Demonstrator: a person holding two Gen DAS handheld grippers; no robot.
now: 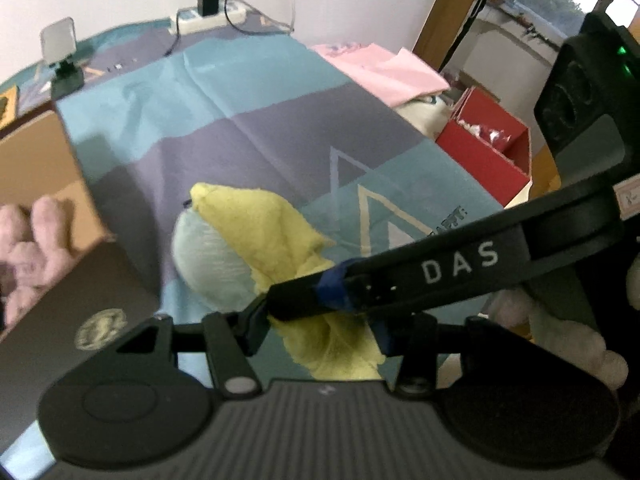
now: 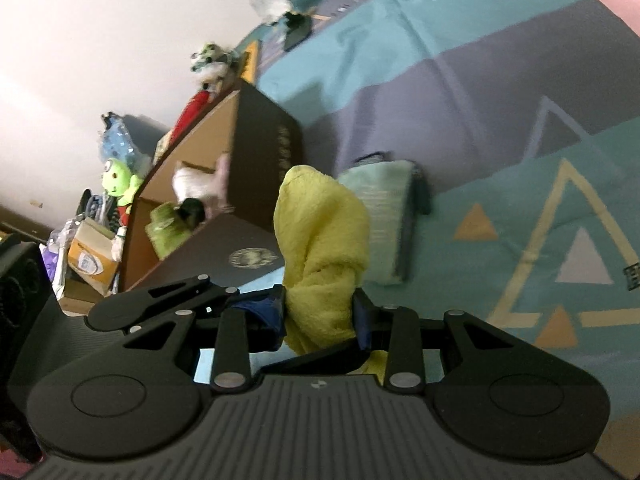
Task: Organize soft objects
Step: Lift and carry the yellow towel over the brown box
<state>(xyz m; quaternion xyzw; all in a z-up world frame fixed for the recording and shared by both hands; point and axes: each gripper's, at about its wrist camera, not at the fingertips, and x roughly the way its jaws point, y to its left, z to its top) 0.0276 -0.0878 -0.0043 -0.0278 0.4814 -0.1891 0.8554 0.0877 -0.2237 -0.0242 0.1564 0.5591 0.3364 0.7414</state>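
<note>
A fluffy yellow cloth [image 1: 260,224] hangs bunched above the teal and grey patterned cover [image 1: 240,120]. My left gripper [image 1: 316,328] is shut on its lower end. In the left wrist view the right gripper's black finger [image 1: 400,276] crosses in from the right and presses the same cloth. In the right wrist view the yellow cloth [image 2: 320,232] rises in a tall fold out of my right gripper [image 2: 320,316], which is shut on it. A pale mint folded cloth [image 1: 208,260] [image 2: 384,216] lies on the cover just behind the yellow one.
An open cardboard box [image 1: 48,184] [image 2: 208,140] at the cover's left edge holds a pink plush [image 1: 28,248] and other toys. A red box [image 1: 488,148] and a pink cloth [image 1: 384,68] lie to the right. A power strip [image 1: 208,16] and a small lamp [image 1: 60,40] stand at the back.
</note>
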